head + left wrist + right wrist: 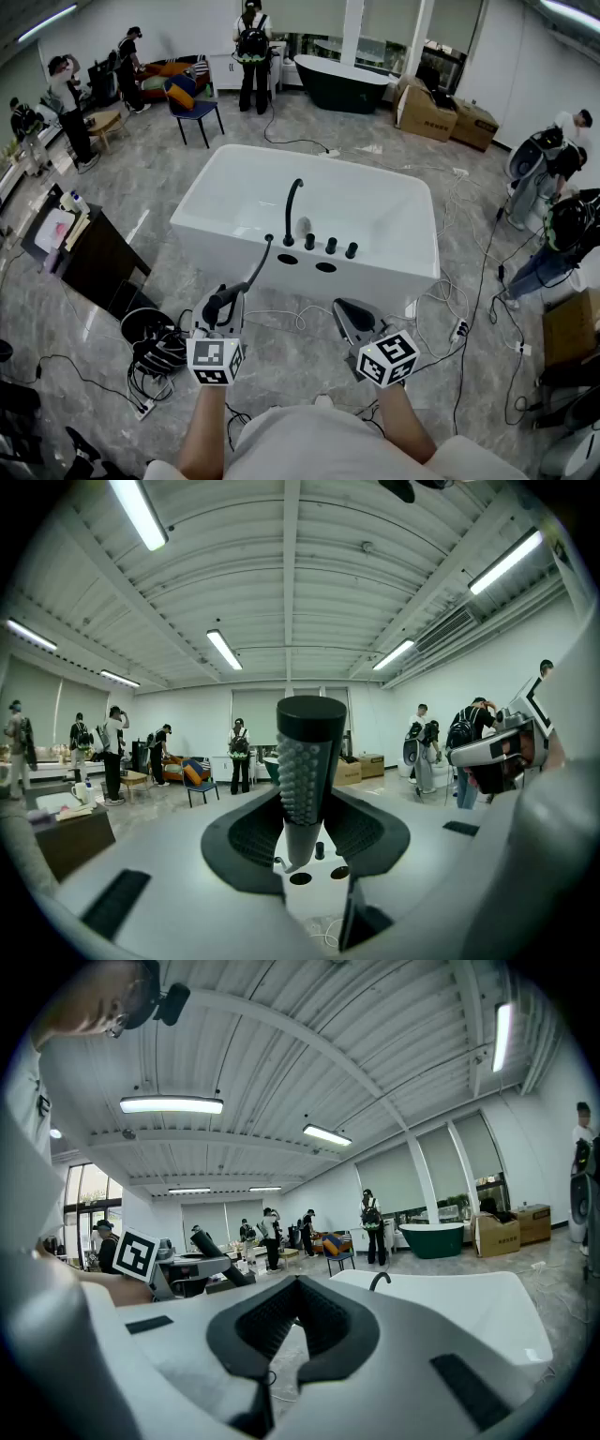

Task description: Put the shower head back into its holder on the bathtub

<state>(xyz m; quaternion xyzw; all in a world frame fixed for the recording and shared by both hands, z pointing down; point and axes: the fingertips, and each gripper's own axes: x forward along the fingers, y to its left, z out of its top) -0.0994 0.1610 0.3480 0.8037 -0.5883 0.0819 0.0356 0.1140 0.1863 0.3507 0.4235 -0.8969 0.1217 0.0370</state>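
shower head (302,761): clamped upright in left gripper (305,829), in front of the bathtub's (202,192) near rim, likely poised for reinsertion | hose (255,272): runs to near-rim deck | right gripper (352,321): closed, empty, kept aside

Blue chair (194,105), dark green tub (342,84) beyond, 2 cardboard boxes (427,112) right, cables (157,352) on floor

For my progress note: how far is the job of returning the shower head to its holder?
Done: the shower head is gripped in the left tongs. In hand: it is held short of the bathtub, hose trailing to the rim. Left: carry it over and seat it in its holder, likely an open rim hole. Right tongs hold nothing.
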